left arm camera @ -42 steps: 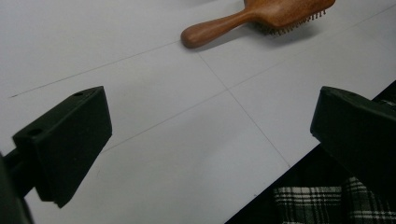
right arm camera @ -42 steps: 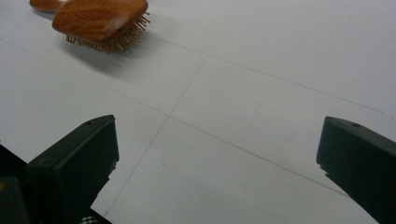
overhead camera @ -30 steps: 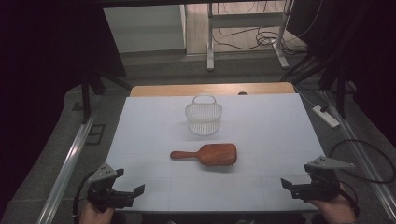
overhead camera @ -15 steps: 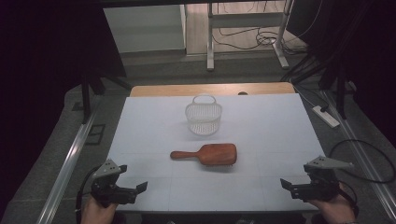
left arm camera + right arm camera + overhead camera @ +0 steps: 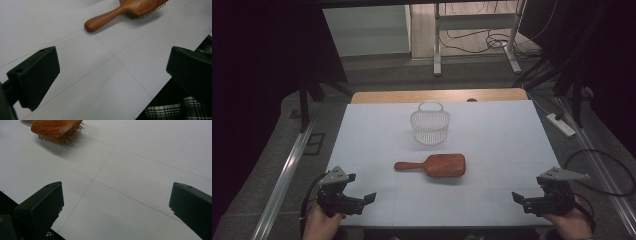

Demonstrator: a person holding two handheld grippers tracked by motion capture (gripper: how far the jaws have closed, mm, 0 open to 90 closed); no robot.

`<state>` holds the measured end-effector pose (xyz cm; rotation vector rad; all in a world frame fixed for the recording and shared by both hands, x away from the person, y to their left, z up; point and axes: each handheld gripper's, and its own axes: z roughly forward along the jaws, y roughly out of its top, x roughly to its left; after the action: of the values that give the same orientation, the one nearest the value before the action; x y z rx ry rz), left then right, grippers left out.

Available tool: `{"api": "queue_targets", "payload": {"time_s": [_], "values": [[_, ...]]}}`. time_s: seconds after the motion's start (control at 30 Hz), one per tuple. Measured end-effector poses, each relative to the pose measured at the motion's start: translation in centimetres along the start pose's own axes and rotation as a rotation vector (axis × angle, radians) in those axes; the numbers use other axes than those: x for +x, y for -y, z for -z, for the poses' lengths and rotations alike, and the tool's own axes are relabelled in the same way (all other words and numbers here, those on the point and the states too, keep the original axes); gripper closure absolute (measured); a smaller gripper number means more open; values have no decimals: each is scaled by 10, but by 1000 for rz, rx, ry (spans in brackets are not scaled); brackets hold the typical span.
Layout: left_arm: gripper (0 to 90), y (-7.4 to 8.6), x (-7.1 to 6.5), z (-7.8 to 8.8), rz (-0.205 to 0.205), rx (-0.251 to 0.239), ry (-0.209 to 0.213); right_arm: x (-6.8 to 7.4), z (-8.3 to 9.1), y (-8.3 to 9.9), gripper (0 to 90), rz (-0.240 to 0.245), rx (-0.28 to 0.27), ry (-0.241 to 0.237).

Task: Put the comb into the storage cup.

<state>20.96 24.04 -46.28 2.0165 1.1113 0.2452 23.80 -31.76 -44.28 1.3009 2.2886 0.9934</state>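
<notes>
Hairbrush [image 5: 434, 165] first, since it's the obvious thing on the tabletop [image 5: 512, 135]: a reddish-brown wooden paddle brush, glossy, lying flat near the middle with its bristles down. The rounded handle points toward 9 o'clock and the wide rectangular head sits toward 3 o'clock. From the left gripper view you can see the handle's knobby end and a row of little pin bristles peeking out under the head [image 5: 120, 11]. From the right gripper view the head [image 5: 56, 128] is propped up on those pins, with a soft shadow under it.

Just past it toward 12 o'clock is a small white wire basket [image 5: 430, 125] with a loop handle, standing upright, apart from the brush. The surface is covered in a pale sheet with faint grid lines.

Both grippers are down at the near edge, well apart from the brush. The left gripper [image 5: 362, 199] is at about 7 o'clock, held in a hand [image 5: 319, 222], jaws spread wide with nothing between them, only bare sheet showing through the gap. The right gripper [image 5: 521, 199] is at about 5 o'clock, also hand-held [image 5: 569, 225], jaws likewise spread wide and empty. Neither one is touching anything on the tabletop. A bit of plaid fabric [image 5: 170, 111] shows below the table edge in the left gripper view.
</notes>
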Motion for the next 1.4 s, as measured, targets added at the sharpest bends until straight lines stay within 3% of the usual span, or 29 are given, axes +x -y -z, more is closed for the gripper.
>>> {"api": "queue_targets", "payload": {"time_s": [0.43,0.9,1.4], "values": [[0,-9,3,-7,-7,15,-10,0,0,0,0,2,4,-1],[0,-27,5,-24,-18,42,22,0,-1,0,0,8,12,-6],[0,-43,6,-41,-44,79,28,0,-2,0,0,7,20,-12]]}}
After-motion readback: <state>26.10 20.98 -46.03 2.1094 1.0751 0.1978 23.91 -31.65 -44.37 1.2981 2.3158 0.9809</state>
